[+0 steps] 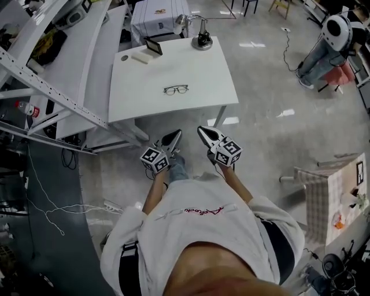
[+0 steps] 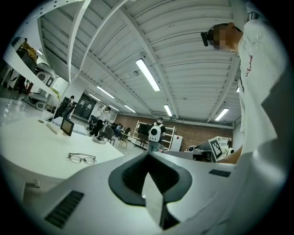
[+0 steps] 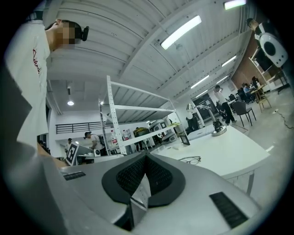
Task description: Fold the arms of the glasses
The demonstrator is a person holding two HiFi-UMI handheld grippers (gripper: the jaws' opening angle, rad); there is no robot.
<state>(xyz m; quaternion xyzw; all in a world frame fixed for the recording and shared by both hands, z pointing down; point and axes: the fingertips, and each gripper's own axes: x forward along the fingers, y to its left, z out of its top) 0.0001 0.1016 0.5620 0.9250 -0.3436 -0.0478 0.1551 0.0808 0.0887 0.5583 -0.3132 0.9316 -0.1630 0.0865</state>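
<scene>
Thin dark-framed glasses (image 1: 176,89) lie on the white square worktop (image 1: 196,69) near the middle of its near edge, well ahead of both grippers. The left gripper (image 1: 175,136) and right gripper (image 1: 203,132) hover short of that edge, jaws closed on nothing. Bare worktop surrounds the glasses on every side.

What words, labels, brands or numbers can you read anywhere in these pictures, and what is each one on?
No text can be read with certainty.
Red script on the white sweatshirt: upside down in the head view, too stylised to read.
Small coloured label on the white cabinet: too small to read.
Marker cubes: black-and-white square patterns only, no words.
</scene>
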